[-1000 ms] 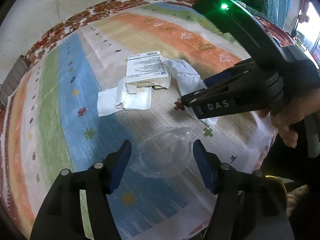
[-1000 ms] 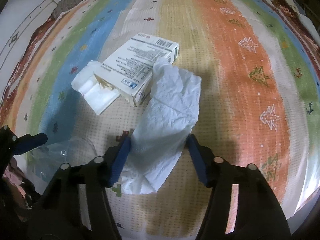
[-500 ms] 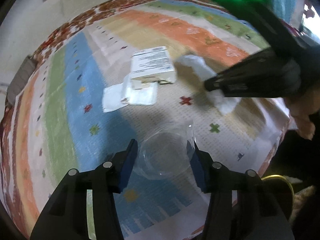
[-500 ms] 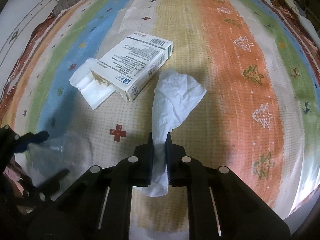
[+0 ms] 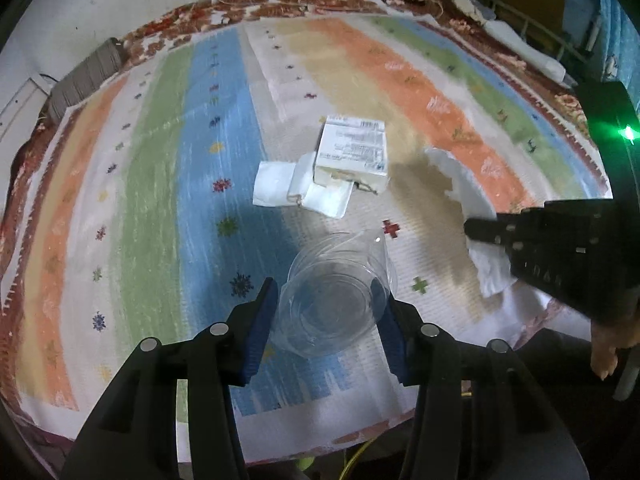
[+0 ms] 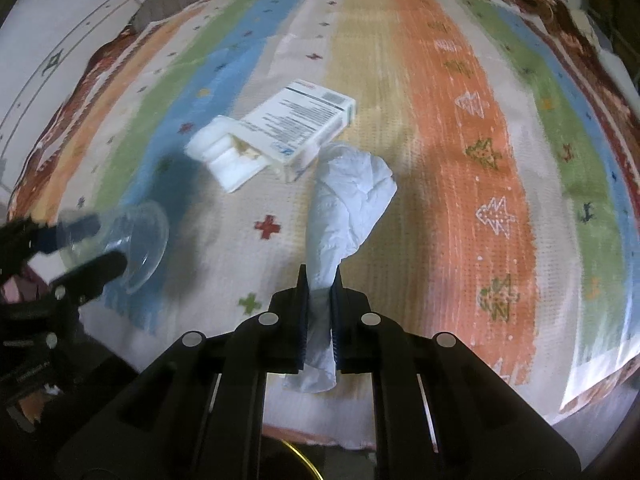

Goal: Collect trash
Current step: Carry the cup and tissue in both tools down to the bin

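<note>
Two bits of trash are already caught, one in each gripper; this looks like the picking-up step, with both pieces coming off the rug point(image 5: 168, 168).

On the left side, the left gripper point(image 5: 326, 312) has its blue pads against a clear cup point(image 5: 332, 304); its jaws have just been closing in, and they now squeeze the cup from both sides; the cup is soft and thin, so a hard squeeze could crush it or make it pop out.

In the middle of the rug lie a box point(image 5: 352, 152) and a flat white pack point(image 5: 304, 192); the pack is touching the box, partly under its near end; nothing holds them, so they still need to be picked up.

On the right side, the right gripper point(image 6: 320, 304) is clamped tight on a tissue point(image 6: 348, 196); its jaws have just been closing on it; the low end of the tissue pokes out behind the pads, and the big crumpled end hangs out in front, just beside the box.

Next, I think both hands must carry their pieces to a bin; no bin shows clearly in either view, so I cannot tell where it is; the hands should keep their hold all the way, then let go over the bin, then come back for the box and pack.
</note>
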The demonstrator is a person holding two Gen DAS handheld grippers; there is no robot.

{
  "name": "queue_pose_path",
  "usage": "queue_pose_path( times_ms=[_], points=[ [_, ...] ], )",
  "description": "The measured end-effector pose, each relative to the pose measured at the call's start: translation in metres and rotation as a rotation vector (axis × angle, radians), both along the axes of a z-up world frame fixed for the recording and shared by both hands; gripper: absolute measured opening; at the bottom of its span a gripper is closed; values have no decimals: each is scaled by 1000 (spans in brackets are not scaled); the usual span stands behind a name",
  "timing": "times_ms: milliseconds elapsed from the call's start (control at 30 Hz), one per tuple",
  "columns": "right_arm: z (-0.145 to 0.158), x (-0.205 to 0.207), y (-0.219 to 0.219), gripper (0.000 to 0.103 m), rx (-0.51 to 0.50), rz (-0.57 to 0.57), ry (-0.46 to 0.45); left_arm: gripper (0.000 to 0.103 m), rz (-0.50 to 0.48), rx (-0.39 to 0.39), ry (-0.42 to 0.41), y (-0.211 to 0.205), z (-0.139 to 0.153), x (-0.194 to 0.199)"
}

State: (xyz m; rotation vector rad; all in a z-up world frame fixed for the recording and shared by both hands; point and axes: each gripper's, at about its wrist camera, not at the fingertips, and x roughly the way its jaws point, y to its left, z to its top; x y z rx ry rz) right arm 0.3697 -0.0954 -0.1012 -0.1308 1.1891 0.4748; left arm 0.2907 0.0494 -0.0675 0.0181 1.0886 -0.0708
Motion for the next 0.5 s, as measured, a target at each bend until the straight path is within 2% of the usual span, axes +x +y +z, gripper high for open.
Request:
queue_pose_path(
  times_ms=[133, 333, 500],
  points=[
    [17, -15, 0, 8, -1, 15, -26, 47, 68, -40, 14, 8, 11, -8],
    [37, -40, -2, 8, 28, 50, -48, 47, 146, -142, -10, 22, 35, -26],
    [57, -62, -4, 8, 57, 79, -84, 47, 181, -205, -27, 29, 47, -40]
  ],
)
